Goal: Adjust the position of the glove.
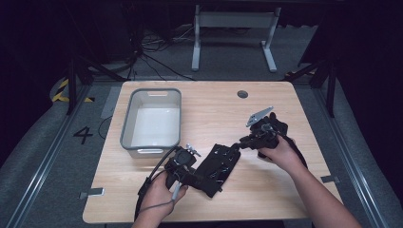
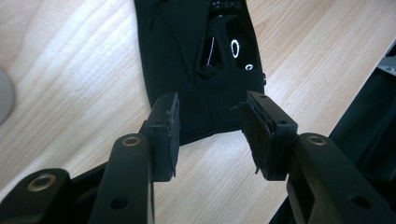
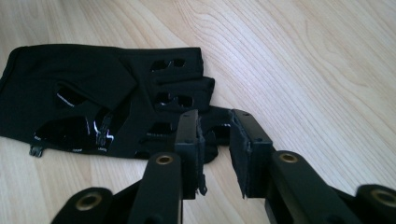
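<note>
Black fabric glove w/ cut-outs (image 1: 216,167) lies flat on the pale wooden counter (image 1: 280,199), between both grippers. Left gripper (image 2: 212,135), near edge of counter, is released: its jaws stand apart on either side of the glove's hem, pads not pressing. Left hand (image 1: 159,192) grips it from below, forearm coming in from the bottom. Right gripper (image 3: 215,149), farther out, also released, jaws straddling the glove's finger end; right hand (image 1: 278,153) angled in toward the glove. Beyond the left gripper, a grey rectangular plastic bin (image 1: 127,124), apart from the glove. Round dark grommet (image 1: 242,94) near the far edge.
</note>
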Available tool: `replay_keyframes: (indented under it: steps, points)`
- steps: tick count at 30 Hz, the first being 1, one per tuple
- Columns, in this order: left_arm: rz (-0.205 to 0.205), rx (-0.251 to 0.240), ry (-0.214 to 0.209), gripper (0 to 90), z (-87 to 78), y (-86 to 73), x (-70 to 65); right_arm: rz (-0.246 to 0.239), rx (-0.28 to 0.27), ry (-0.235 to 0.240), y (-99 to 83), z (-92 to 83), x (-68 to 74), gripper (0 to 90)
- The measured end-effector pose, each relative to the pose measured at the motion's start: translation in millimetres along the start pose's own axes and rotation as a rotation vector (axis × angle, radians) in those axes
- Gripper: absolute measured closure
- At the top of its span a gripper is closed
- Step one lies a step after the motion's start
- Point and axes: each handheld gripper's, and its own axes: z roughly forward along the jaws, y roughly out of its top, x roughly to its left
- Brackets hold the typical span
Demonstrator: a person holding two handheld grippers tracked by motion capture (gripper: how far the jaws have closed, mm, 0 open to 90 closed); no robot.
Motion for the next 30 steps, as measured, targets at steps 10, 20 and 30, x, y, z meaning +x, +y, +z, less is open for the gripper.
replay_keyframes:
  steps: [10,20,30]
  points:
    - [0.011,0.063,-0.017,56.6,19.3,-1.2,-7.0,-0.016,0.030,0.038,14.6,34.0,6.9,72.4]
    - [0.007,0.081,-0.014,55.3,25.6,-2.1,-7.6,-0.005,0.072,0.043,16.1,55.7,5.5,65.9]
    - [-0.006,0.090,0.012,51.9,38.5,0.5,-11.1,0.048,0.078,0.105,10.2,61.1,-1.9,81.8]
